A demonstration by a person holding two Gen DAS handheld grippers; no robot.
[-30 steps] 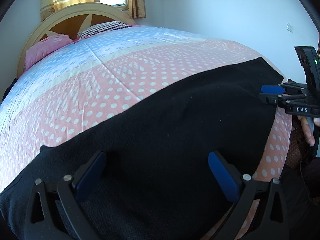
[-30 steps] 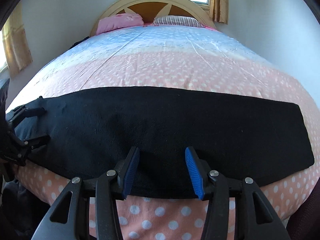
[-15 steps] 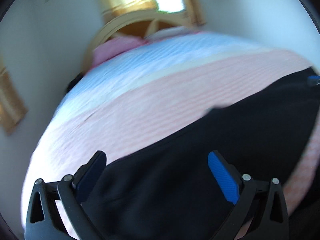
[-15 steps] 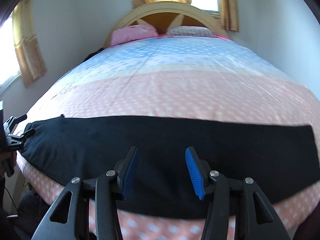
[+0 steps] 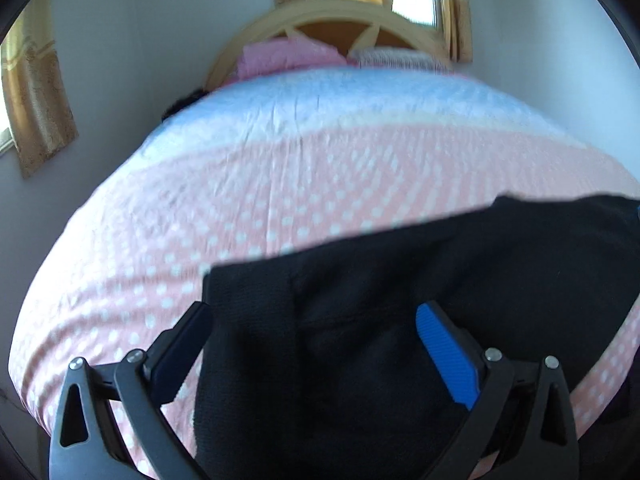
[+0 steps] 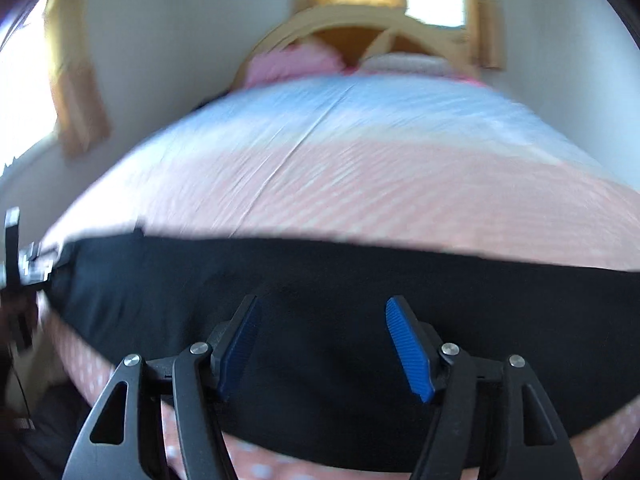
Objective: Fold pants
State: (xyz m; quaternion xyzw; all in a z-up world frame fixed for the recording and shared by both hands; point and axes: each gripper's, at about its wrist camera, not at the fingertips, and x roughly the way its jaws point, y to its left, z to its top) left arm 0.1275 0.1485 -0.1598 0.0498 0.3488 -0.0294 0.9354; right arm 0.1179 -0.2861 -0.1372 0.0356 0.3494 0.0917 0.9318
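Closer now, black pants (image 5: 400, 300) lie flat (blurred) across the bedspread (image 5: 280, 168).

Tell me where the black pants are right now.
The black pants lie flat across the foot of the bed, on the pink dotted quilt; the open left gripper hovers over their left end.

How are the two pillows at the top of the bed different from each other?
The pink pillow is a plain pink, while the pale pillow beside it looks whitish; blur hides any pattern. The pink pillow sits on the left by the headboard, the pale pillow on the right. The pink pillow looks puffier and the pale pillow flatter, though blur makes that unsure. Both lie at the head of the bed, far from the black pants.
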